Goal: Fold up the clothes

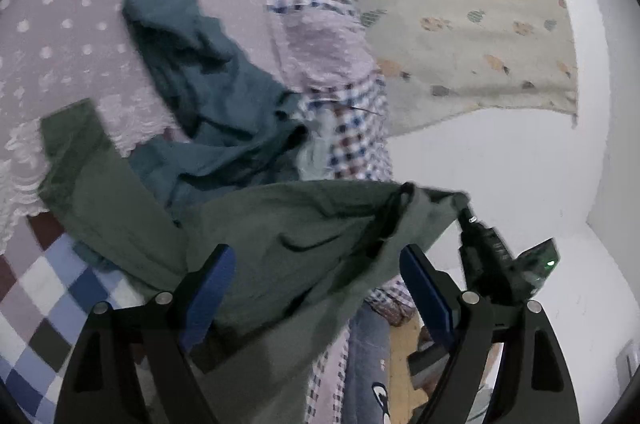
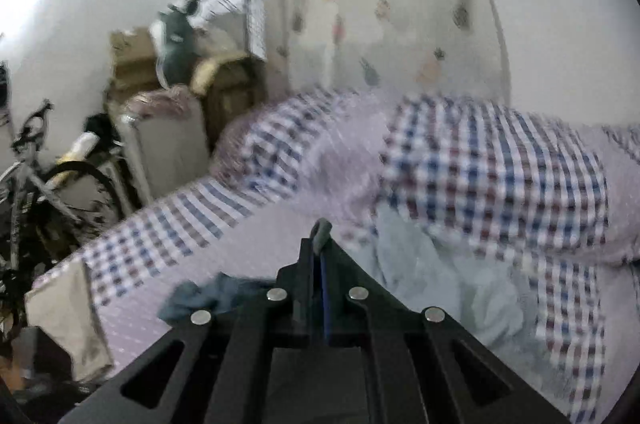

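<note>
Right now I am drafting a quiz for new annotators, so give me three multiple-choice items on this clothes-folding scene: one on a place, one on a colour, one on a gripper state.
1. Where does the crumpled dark teal garment lie?
A. on the pale dotted bed cover
B. on the floor
C. on a chair

2. What colour is the cloth pinched by the right gripper?
A. red
B. olive green
C. yellow

3. How does the left gripper stand?
A. shut on cloth
B. out of view
C. open, with cloth draped between its fingers

Answers:
1 A: the teal garment rests on the pale dotted bed cover.
2 B: the olive green garment runs to the right gripper's tip.
3 C: the blue pads stand wide apart.
</note>
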Demonstrator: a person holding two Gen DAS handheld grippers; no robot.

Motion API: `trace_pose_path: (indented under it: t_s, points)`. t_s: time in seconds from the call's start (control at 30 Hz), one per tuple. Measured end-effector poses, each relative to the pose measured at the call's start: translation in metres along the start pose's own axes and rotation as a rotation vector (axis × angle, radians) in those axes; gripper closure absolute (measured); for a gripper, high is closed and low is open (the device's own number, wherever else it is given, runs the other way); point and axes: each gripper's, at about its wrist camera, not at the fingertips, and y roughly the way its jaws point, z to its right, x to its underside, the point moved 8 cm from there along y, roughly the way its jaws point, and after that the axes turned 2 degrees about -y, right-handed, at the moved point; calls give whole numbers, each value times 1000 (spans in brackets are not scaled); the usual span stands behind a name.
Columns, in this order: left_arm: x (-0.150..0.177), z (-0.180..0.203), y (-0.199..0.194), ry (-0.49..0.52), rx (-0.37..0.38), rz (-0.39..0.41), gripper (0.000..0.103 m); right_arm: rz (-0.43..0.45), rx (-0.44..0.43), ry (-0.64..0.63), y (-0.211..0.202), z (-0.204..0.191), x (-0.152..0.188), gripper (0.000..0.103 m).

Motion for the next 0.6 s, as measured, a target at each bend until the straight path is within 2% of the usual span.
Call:
trace_pose_path:
  t_s: [0.1, 0.23, 0.27, 0.37, 0.47, 0.53, 0.6]
  points:
    - [4, 23, -2, 66, 80, -7, 16, 45, -45, -80, -21, -32, -25, 102]
    - [10, 61, -18, 195, 201, 29, 16, 74, -128, -219, -34, -101, -46, 102]
    - [11, 68, -21, 230, 212, 32, 16, 80, -150, -252, -37, -119, -50, 102]
    - [13, 78, -26, 321, 170, 40, 16, 80, -247, -337, -39, -171, -54, 102]
    - [2, 67, -34, 307, 117, 66, 16, 42, -354, -431, -36, -222, -44, 102]
    - [-8, 56, -42, 264, 96, 93, 16, -10, -409, -489, -29, -251, -30, 101]
    - [-25, 33, -55, 167, 53, 142, 17, -99, -453, -556, -20, -276, -4, 101]
